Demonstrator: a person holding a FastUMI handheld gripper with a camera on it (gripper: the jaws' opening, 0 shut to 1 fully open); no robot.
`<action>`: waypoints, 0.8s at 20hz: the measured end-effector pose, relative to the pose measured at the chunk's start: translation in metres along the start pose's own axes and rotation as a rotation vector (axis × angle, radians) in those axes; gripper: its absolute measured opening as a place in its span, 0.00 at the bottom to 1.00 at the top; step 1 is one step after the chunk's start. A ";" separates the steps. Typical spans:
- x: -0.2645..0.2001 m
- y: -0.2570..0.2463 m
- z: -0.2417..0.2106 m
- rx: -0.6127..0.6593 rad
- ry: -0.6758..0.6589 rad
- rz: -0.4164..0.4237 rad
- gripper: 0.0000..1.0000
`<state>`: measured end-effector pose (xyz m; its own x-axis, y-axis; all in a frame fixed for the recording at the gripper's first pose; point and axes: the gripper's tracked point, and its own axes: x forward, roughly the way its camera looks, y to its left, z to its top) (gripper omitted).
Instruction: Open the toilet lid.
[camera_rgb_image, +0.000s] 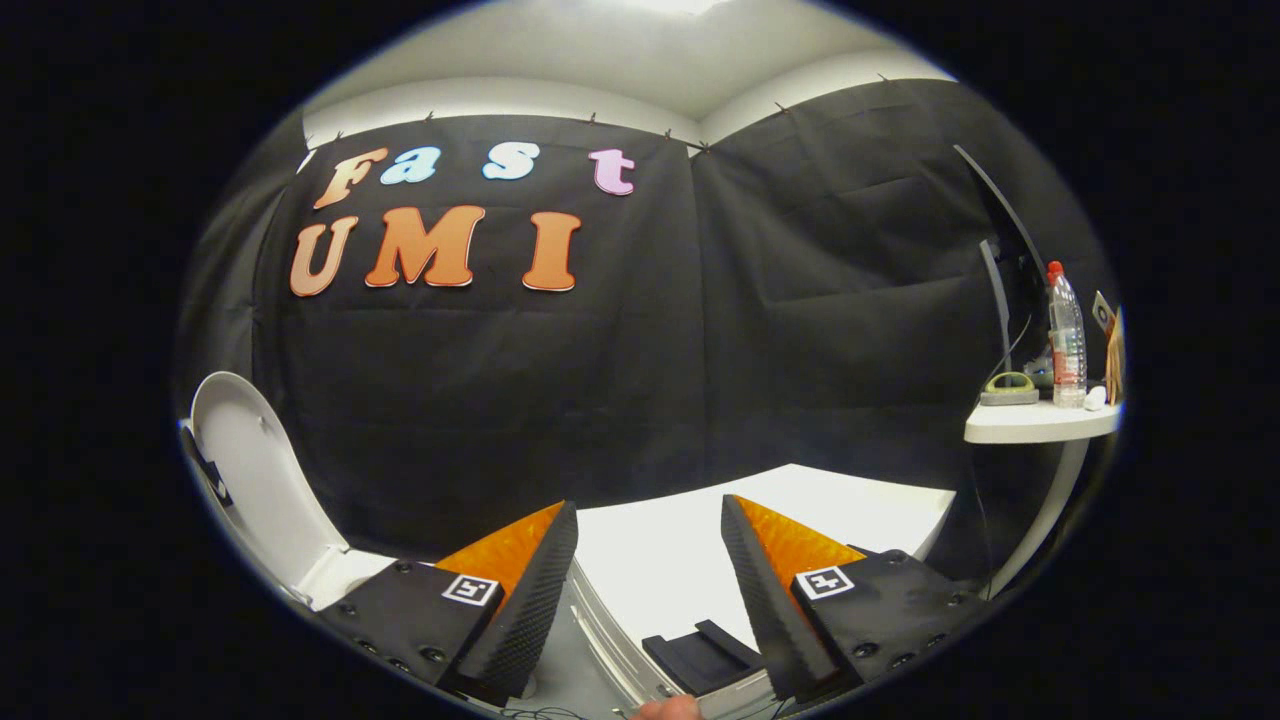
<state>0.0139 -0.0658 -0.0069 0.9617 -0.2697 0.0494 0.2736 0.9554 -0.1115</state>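
- Toilet lid (250, 470): stands raised, near upright, well off to the left of the fingers and apart from them. Its pale inner face is turned toward the camera. Judged from this position, the opening step appears complete; the remaining work is to leave the lid resting stably.
- Toilet rim (340, 575): a small pale section shows at the foot of the lid, just beside the left finger housing. Keep the tool clear of it during any retreat.
- Gripper (650, 525): the fingers stand spread with a wide gap and nothing between them. Neither finger touches the lid.
- White table (700, 560): lies ahead of and between the fingers. A black holder (705, 655) sits on its near edge, close to the right finger.
- Recommended handling: withdraw slowly and away from the lid, avoiding any sideways sweep to the left that could knock it forward. Confirm the lid leans past vertical before moving off; whether it does so cannot be told here.
- Side shelf (1040, 425): far right, carries a plastic bottle (1066, 335) and small items. Well apart from the work area.
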 end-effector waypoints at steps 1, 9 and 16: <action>-0.002 0.005 -0.001 -0.003 0.006 0.011 0.93; -0.014 0.027 0.022 -0.015 -0.023 0.044 0.92; -0.012 0.028 0.017 -0.020 0.003 0.053 0.93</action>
<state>0.0099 -0.0337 0.0060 0.9748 -0.2195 0.0403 0.2230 0.9657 -0.1333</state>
